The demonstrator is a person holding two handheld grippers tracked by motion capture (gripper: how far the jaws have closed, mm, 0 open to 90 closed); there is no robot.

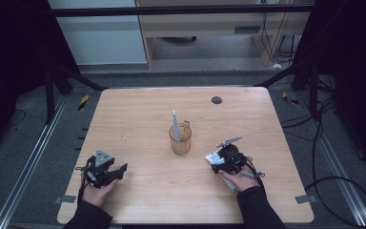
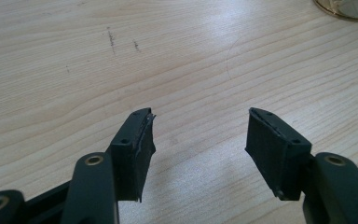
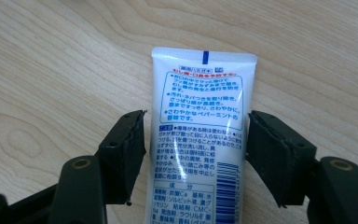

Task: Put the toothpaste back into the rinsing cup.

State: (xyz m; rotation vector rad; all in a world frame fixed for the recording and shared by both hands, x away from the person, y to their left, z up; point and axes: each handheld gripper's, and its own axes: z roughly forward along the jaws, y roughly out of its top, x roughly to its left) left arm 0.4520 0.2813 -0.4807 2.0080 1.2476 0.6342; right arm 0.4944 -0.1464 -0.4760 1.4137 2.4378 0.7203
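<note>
So here's how our setup looked. We had the right gripper down at the near right of the desk, with its jaws set on either side of a white toothpaste tube. In the right gripper view the tube lay flat on the wood, printed back facing up, crimped end pointing away from us. The right jaw looked to be just touching the tube's edge, while the left one had a thin gap next to it, so we'd call the jaws open around the tube rather than clamped on it.

Our left gripper sat at the near left, well apart from everything else. Its jaws were spread wide with nothing but bare wood between them, as the left gripper view showed.

Around the middle of the desk stood a clear amber cup with a handle, and a toothbrush stood upright in it. The cup was near the right gripper, a bit farther out and to the left of it.
</note>
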